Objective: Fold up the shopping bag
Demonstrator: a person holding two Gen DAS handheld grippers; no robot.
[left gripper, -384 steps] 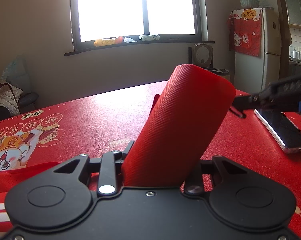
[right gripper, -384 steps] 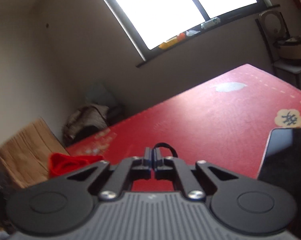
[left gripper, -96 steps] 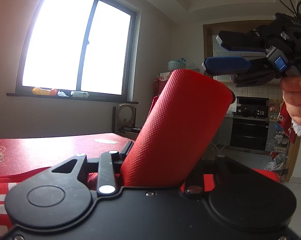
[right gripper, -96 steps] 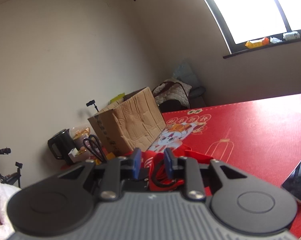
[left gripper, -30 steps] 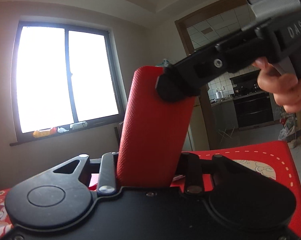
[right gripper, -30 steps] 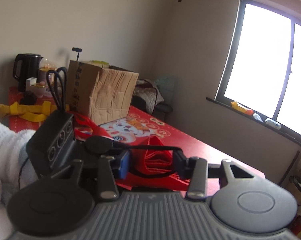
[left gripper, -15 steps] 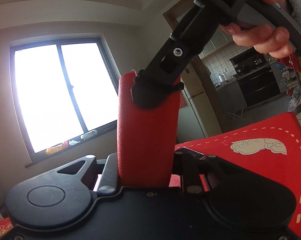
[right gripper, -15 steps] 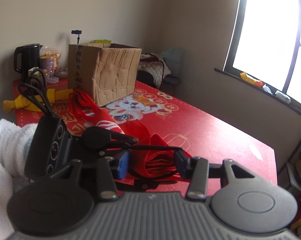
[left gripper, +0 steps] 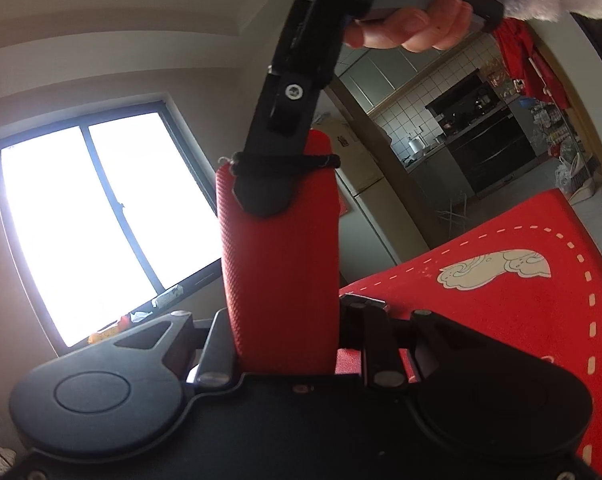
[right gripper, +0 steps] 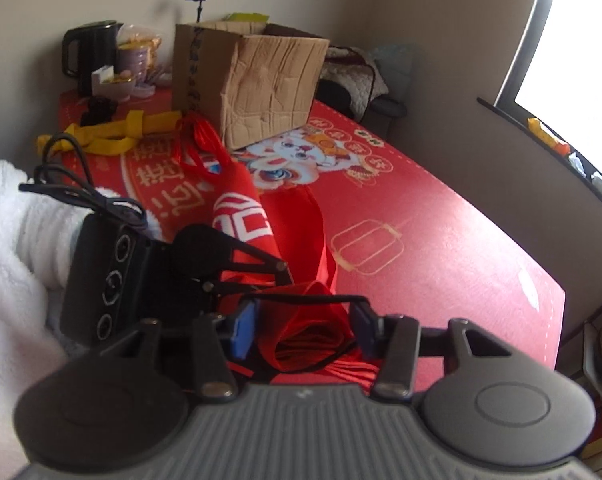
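The red shopping bag [left gripper: 277, 280] is rolled into a tight tube, and my left gripper [left gripper: 285, 320] is shut on its lower part, holding it upright. My right gripper [left gripper: 267, 200] reaches down over the tube's top end from above. Its blue pads [right gripper: 243, 332] stand apart, so my right gripper [right gripper: 301, 320] is open, with a black elastic band [right gripper: 301, 299] stretched between the fingers. The band [left gripper: 285, 159] lies across the roll's top end [right gripper: 309, 344]. The left gripper [right gripper: 277, 280] grips the roll from the left. The bag's loose part [right gripper: 241, 220], with a white logo, trails on the table.
A red printed tablecloth [right gripper: 421, 240] covers the table. At its far end stand a cardboard box [right gripper: 253, 76], a black kettle [right gripper: 89, 52] and a yellow strap [right gripper: 113, 132]. A white sleeve [right gripper: 5, 260] is at left. A hand [left gripper: 413, 28] holds the right gripper.
The right gripper has come lower over the roll's top, and the stretched band now sits across that end. The left gripper has tipped the roll further upward.
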